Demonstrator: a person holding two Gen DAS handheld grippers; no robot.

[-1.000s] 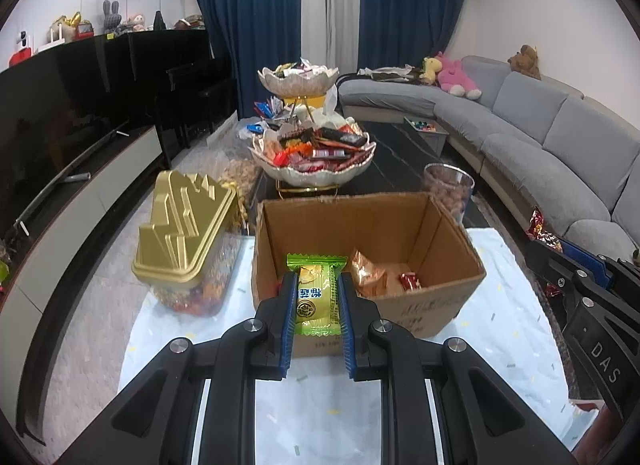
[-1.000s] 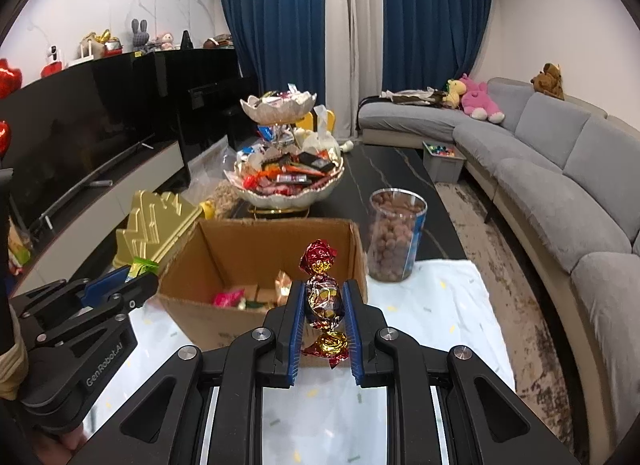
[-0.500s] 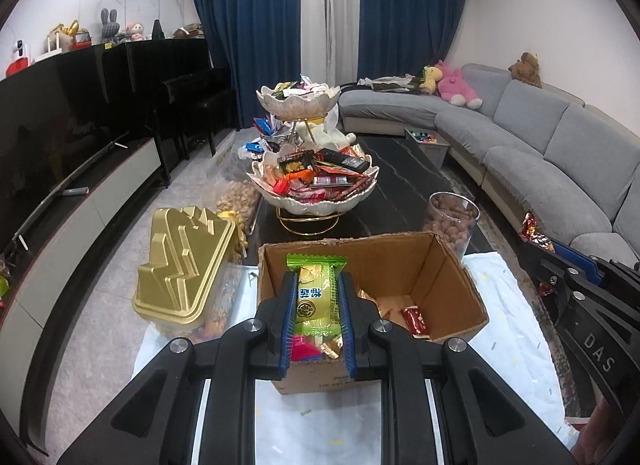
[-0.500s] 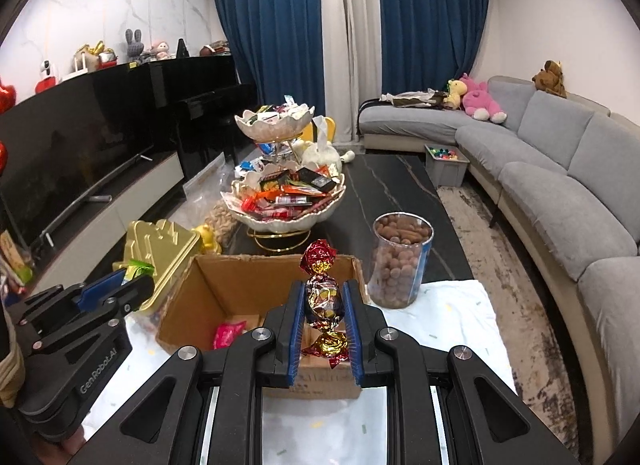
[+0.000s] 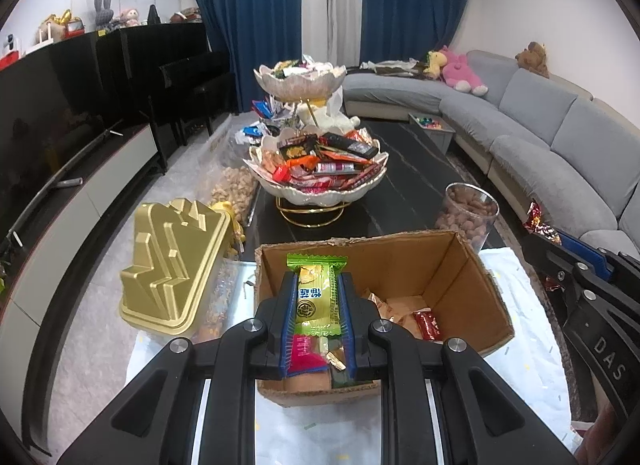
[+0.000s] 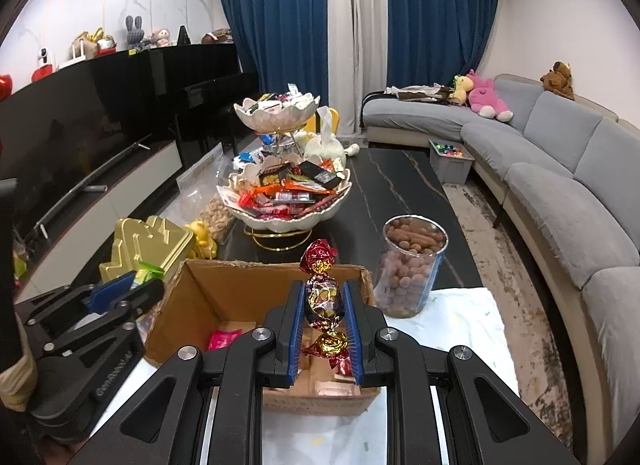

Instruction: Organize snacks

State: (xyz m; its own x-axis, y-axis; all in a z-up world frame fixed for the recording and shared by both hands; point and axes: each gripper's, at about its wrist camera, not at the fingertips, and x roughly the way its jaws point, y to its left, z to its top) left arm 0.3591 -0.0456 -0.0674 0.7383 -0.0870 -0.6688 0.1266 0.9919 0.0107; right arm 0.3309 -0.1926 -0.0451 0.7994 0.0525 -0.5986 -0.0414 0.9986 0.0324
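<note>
While both tools are hovering over the cardboard box (image 5: 384,265), the left tool (image 5: 318,305) is pinching a green packet (image 5: 316,297) and the right tool (image 6: 325,317) a foil candy (image 6: 323,299), likely needing carrying onward to the tiered bowl (image 6: 288,217).

Two claws show, the left claw (image 5: 317,307) and the right claw (image 6: 325,315), each clamped on one snack: one green packet (image 5: 317,294) and one foil candy (image 6: 323,297). There is one cardboard box (image 5: 404,261), one gold lid (image 5: 172,269), one clear jar of nuts (image 6: 414,265) and one stand with two snack bowls (image 6: 286,189). Three plush toys sit on the one grey sofa (image 6: 560,169).
</note>
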